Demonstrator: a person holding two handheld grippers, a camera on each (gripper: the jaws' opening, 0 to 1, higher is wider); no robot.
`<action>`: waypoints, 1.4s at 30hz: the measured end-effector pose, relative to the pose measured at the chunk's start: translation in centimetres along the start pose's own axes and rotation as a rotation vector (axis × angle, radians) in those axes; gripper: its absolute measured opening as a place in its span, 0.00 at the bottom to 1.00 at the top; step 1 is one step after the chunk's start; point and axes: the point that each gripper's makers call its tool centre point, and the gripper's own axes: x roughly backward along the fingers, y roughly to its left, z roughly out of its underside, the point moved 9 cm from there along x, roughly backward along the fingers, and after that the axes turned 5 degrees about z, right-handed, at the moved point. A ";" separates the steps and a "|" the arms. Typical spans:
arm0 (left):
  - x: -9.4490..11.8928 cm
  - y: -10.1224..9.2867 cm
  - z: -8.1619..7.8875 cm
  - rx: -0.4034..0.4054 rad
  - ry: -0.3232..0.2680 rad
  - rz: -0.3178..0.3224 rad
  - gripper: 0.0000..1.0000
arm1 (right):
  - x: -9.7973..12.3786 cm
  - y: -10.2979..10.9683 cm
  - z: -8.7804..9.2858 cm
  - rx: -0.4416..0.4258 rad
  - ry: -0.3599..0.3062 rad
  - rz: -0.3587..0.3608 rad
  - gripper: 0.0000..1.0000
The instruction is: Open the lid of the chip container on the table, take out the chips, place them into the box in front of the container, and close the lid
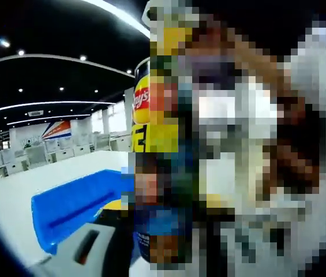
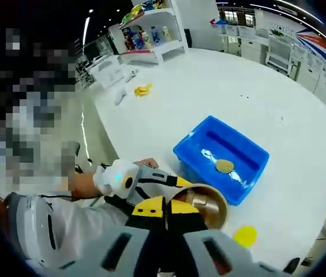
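The yellow chip can (image 1: 142, 98) stands close between my left gripper's jaws, its left finger (image 1: 115, 234) against the can's side. In the right gripper view the can (image 2: 216, 214) is open, with chips inside. A hand holds my left gripper (image 2: 177, 186) shut on the can's side. My right gripper (image 2: 165, 209) sits at the can's mouth, its yellow-tipped jaws close together. I cannot see whether a chip is pinched between them. The blue box (image 2: 194, 151) holds one chip (image 2: 224, 165). The yellow lid (image 2: 245, 235) lies on the table beside the can.
The white table (image 2: 226, 86) stretches wide beyond the blue box (image 1: 64, 208). A small yellow object (image 2: 142, 89) lies far off near the table's edge. Shelves with goods (image 2: 145, 29) stand behind it. The person's sleeve (image 2: 64, 225) is at lower left.
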 end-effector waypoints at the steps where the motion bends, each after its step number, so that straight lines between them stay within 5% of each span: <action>1: 0.0 -0.1 0.2 0.002 0.001 0.001 0.45 | -0.1 0.0 0.0 0.004 0.006 0.002 0.01; 13: 0.0 -0.9 2.1 0.049 0.007 0.008 0.45 | -2.3 1.3 0.4 0.060 0.042 -0.022 0.01; 31: 0.5 -0.7 2.7 0.073 -0.026 0.013 0.45 | -3.4 2.7 -0.1 0.109 0.017 -0.059 0.03; 39: 0.6 -0.6 2.7 0.070 -0.026 0.026 0.46 | -2.2 2.7 -0.4 0.177 -0.093 -0.071 0.02; 42: 0.5 -0.7 2.7 0.075 -0.034 0.028 0.46 | -0.4 2.6 -1.2 0.173 -0.193 -0.115 0.03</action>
